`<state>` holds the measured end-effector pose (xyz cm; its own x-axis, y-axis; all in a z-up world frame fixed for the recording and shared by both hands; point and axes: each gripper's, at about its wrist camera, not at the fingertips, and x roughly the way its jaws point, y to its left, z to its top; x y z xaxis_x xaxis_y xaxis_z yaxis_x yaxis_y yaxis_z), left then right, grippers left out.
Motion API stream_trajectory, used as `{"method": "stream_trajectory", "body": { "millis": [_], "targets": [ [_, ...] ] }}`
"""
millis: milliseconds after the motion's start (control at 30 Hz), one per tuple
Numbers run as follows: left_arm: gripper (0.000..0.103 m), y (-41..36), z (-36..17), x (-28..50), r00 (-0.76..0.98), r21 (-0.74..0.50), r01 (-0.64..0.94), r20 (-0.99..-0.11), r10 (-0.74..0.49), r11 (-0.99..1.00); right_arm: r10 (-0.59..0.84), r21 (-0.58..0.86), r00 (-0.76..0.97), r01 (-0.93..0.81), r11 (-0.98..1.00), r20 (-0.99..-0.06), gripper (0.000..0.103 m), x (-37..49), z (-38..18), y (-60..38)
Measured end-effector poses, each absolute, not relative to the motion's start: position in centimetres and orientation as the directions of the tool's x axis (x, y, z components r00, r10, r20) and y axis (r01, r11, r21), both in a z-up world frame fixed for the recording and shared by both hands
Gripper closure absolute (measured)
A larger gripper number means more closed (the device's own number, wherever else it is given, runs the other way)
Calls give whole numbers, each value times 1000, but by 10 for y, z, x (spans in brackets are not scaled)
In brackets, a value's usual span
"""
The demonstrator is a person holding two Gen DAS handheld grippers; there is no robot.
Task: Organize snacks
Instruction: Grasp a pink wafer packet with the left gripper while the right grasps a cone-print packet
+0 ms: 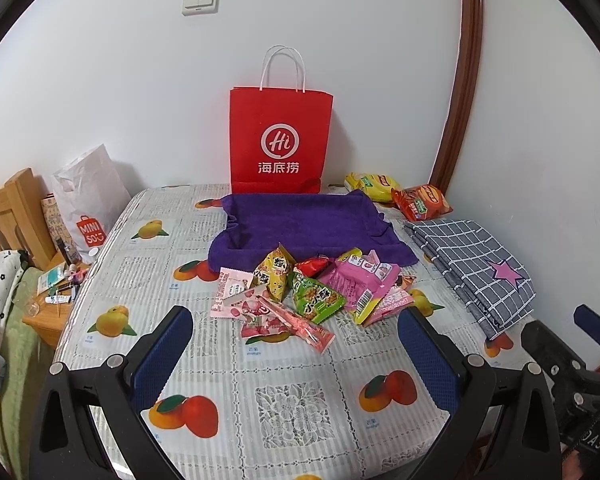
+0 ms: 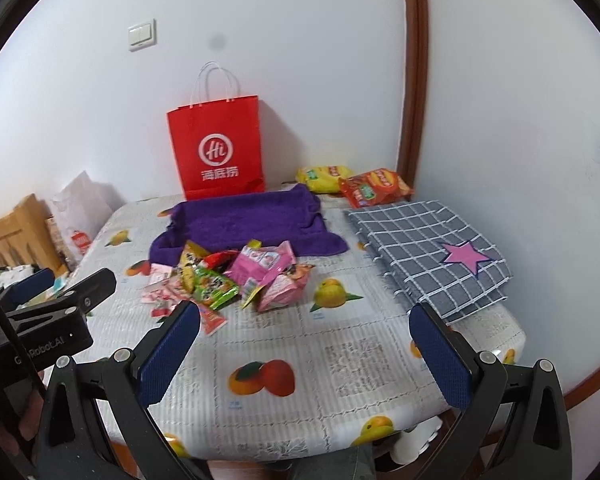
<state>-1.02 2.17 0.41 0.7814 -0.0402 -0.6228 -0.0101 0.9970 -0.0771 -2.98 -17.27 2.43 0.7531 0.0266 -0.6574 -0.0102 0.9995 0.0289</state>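
Worktop (image 1: 300, 396) has a fruit-print cover. Red paper bag (image 1: 281, 140) stands upright at the far edge, against the wall. Purple towel (image 1: 304, 224) lies just in front of it, rims bunched up, centre flat. Grey checked cloth (image 1: 472, 268) with a pink star is folded along the right edge. White shopping bag (image 1: 88, 200) stands off the worktop's left side, by a wooden headboard.

Snack pile (image 1: 308, 292) sits mid-worktop, touching and partly overlapping the towel's near edge: pink packs, green and yellow triangular packs, one red, all loose and overlapping. Yellow chip bag (image 1: 370, 184) and red chip bag (image 1: 420, 200) lie at the far right corner, touching each other, well apart from the pile.

Left gripper (image 1: 296, 344) hovers over the near edge, jaws spread wide, nothing between them, pile just ahead. Right gripper (image 2: 304, 340) same: jaws spread, gripping nothing, pile ahead to its left.
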Motion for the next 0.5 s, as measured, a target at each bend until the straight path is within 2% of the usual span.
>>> {"method": "stream_trajectory", "body": {
  "millis": [100, 267, 500],
  "targets": [
    [0, 24, -1, -2, 777, -71, -6, -628, -40, 997, 73, 74, 742, -31, 997, -666, 0, -21, 19, -174],
    [0, 31, -11, 16, 767, -73, -10, -641, -39, 997, 32, 41, 735, -6, 999, -677, 0, -6, 4, -175],
    [0, 50, -43, 47, 728, -83, -28, -685, -36, 996, 13, 28, 666, 12, 1000, -745, 0, 22, -43, -182]
  ]
}}
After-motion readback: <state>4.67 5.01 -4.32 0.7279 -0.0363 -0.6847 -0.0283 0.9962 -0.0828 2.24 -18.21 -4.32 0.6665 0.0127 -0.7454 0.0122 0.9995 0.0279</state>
